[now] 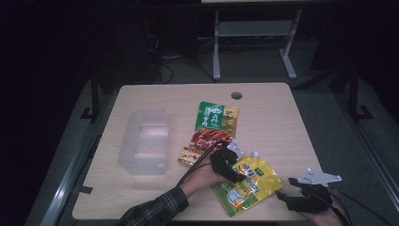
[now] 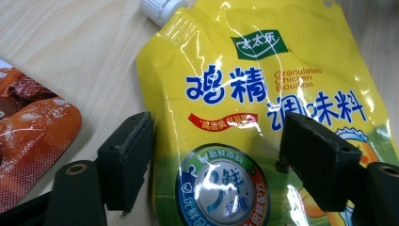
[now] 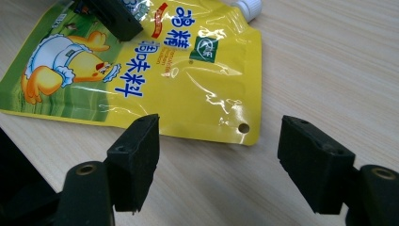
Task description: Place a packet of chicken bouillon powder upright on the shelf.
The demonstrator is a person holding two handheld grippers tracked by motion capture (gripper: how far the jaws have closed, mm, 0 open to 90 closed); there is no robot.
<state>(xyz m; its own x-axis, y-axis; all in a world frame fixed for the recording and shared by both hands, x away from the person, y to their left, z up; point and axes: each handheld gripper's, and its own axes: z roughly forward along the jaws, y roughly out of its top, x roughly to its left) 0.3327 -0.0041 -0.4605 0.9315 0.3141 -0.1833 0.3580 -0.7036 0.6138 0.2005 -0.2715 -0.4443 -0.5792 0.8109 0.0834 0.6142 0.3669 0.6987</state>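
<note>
A yellow spouted seasoning pouch lies flat near the table's front edge, its white cap pointing away. My left gripper hovers low over the pouch. Its jaws are apart, one beside the pouch's edge over bare wood and the other above the printed face, so the left gripper is open and nothing is pinched. My right gripper waits at the front right. In the right gripper view it stands open over bare table, just short of the pouch's holed corner.
A red food packet and a green packet lie behind the pouch. A clear plastic container stands at the left. A cable hole sits near the table's far edge. A dark floor and a desk frame lie beyond.
</note>
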